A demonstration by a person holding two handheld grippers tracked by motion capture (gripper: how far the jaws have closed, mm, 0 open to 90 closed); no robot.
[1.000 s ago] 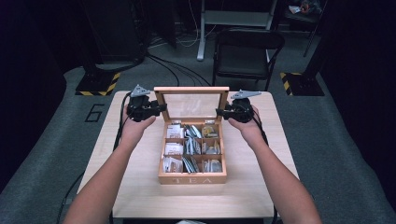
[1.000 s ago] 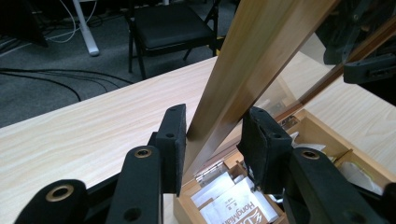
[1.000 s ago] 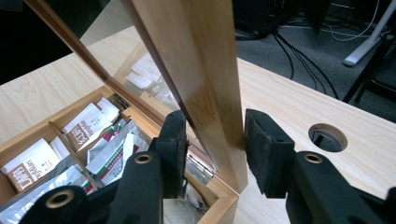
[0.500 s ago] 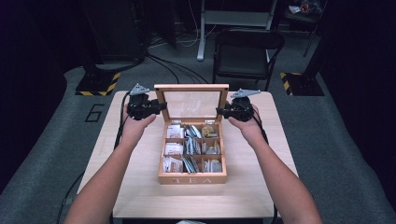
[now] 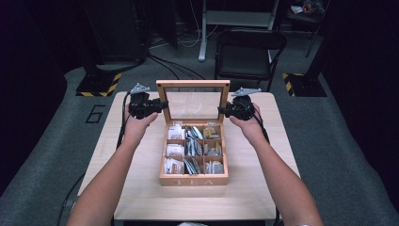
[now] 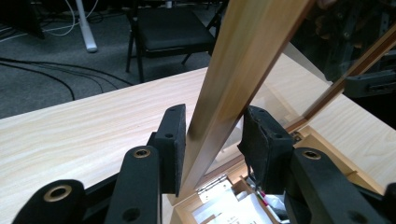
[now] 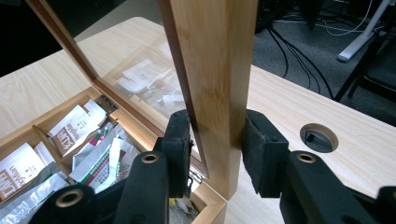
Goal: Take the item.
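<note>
Bamboo lid (image 5: 193, 84) upright, left gripper (image 5: 162, 104) and right gripper (image 5: 222, 110) fingers straddling its side rails, looking barely released: move both together, no twisting the hinges.

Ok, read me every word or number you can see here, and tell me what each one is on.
"TEA": on the front wall of the wooden box.
"6": on the grey floor mat left of the table.
Print on the tea bags: brown lettering, too blurred and cut off to read.
</note>
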